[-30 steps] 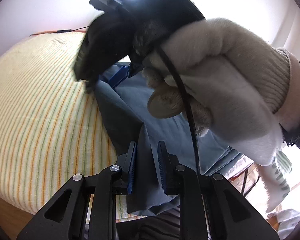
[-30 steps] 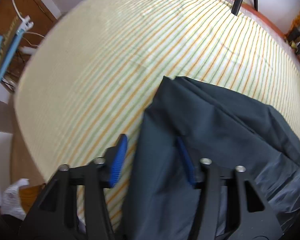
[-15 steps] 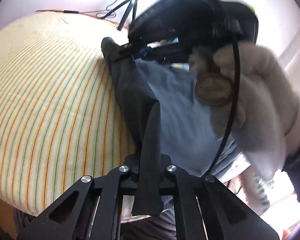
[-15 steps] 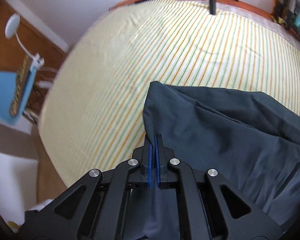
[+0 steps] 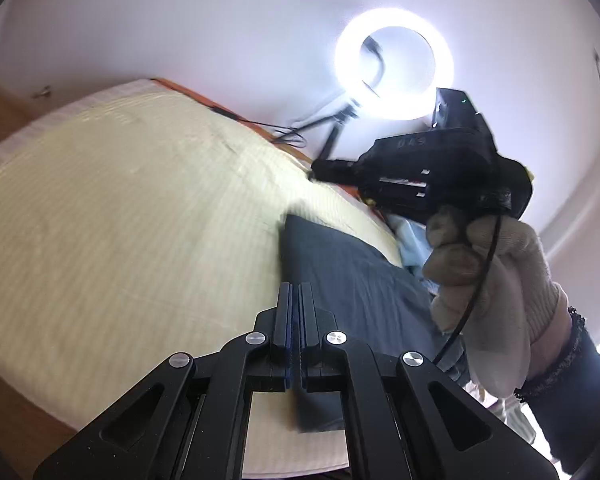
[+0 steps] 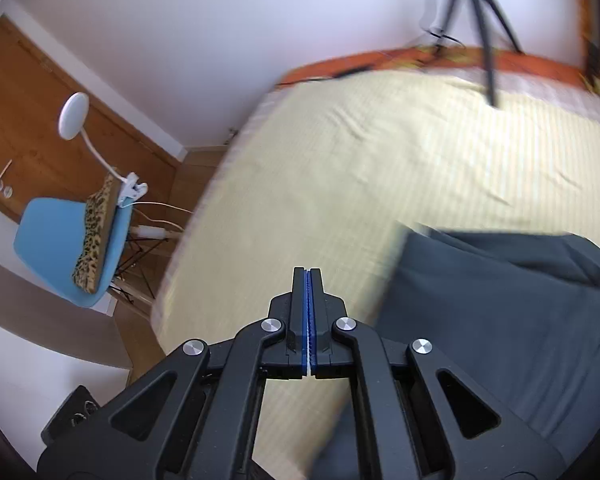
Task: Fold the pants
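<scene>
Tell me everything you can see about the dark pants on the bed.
The dark grey-blue, thin woven-looking pants lie spread fairly flat, with soft creases, on the pale yellow striped bed sheet. One squared corner points towards the far wall. The shut left gripper overlaps their near edge; whether it pinches cloth cannot be told. The shut right gripper is beside them, apart.

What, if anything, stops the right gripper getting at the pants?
Probably nothing, so yes: the pants lie just beside the right gripper on the bed, with nothing between. Its jaws are shut, though, and would need opening first.
</scene>
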The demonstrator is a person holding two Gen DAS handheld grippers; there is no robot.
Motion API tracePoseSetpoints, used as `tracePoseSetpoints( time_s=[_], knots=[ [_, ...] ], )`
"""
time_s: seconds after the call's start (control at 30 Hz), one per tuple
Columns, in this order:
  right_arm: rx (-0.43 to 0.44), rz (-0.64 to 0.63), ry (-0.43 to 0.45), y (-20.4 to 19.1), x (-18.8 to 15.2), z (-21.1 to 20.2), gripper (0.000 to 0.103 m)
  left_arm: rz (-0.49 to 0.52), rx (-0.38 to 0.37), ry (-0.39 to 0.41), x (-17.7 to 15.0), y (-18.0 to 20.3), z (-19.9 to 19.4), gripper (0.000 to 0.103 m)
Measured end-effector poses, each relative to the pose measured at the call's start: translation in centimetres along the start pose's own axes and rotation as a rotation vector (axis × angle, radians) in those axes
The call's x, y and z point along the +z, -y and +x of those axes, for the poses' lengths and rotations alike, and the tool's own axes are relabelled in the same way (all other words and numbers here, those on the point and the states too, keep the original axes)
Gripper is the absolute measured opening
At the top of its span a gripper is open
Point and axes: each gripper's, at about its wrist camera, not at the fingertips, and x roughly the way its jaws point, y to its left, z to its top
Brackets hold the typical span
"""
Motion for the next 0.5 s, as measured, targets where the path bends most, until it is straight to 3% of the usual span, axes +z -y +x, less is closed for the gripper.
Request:
tracePoseSetpoints(
  time_s=[0.2,0.27,0.33,0.37,0.4,0.43,0.5],
  knots=[
    [-0.04,-0.121,-0.091,-3.8,0.5,2.4,0.001,-0.012,-0.017,-0.072,-0.5,-1.6,0.0,0.004],
    [-0.101,-0.134,-0.136,-3.2,0.0,2.5,0.005,-0.03,-0.038,-0.096,-1.3,-1.9,0.1,0.018],
    [-0.146,-0.121,-0.171,-1.7,-0.6,2.3,0.024,-0.045,-0.067,-0.135,-1.5,-1.5,1.5,0.03],
    [-0.173,-0.113,-0.178,-0.8,-0.8,2.2,0.046,-0.045,-0.075,-0.153,-1.9,-1.1,2.3,0.035],
    [-0.2,-0.104,-0.183,0.1,-1.0,2.0,0.058,-0.043,-0.08,-0.169,-2.4,-0.5,3.2,0.037],
    [-0.218,-0.099,-0.193,0.9,-1.1,2.1,0.058,-0.04,-0.08,-0.179,-2.4,-0.2,3.3,0.044],
    [-0.259,-0.08,-0.238,2.3,-1.5,2.7,0.058,-0.031,-0.083,-0.197,-3.1,0.6,4.4,0.045]
  ],
)
